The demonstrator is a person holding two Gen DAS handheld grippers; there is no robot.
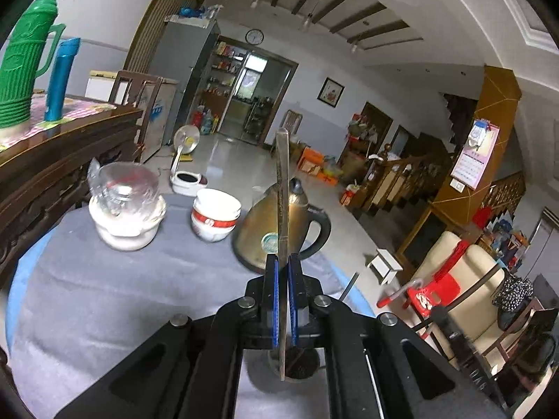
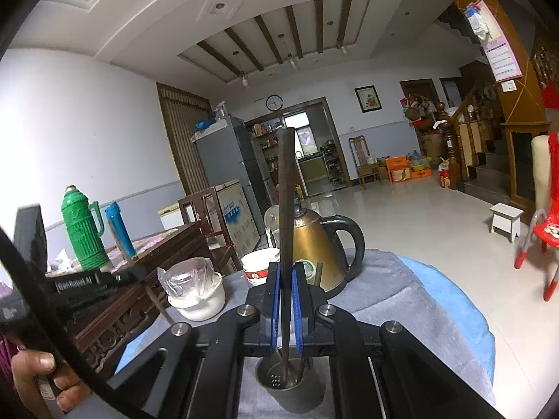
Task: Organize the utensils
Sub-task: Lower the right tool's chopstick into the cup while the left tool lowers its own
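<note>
My left gripper (image 1: 283, 262) is shut on a flat metal utensil handle (image 1: 282, 188) that stands upright, its lower end over a dark round holder (image 1: 300, 366) on the grey cloth. My right gripper (image 2: 285, 269) is shut on a dark, thin utensil handle (image 2: 284, 192), also upright. Its lower end reaches into a grey metal utensil cup (image 2: 293, 384) that holds a slotted utensil (image 2: 274, 379) and other dark sticks. The left gripper body (image 2: 87, 282) shows at the left in the right wrist view.
On the grey cloth stand a brass kettle (image 1: 258, 230) with a black handle, stacked red-and-white bowls (image 1: 215, 216) and a white pot (image 1: 125, 223) with a plastic-wrapped jar on it. A wooden cabinet (image 1: 52, 160) with a green thermos (image 1: 21, 63) stands left.
</note>
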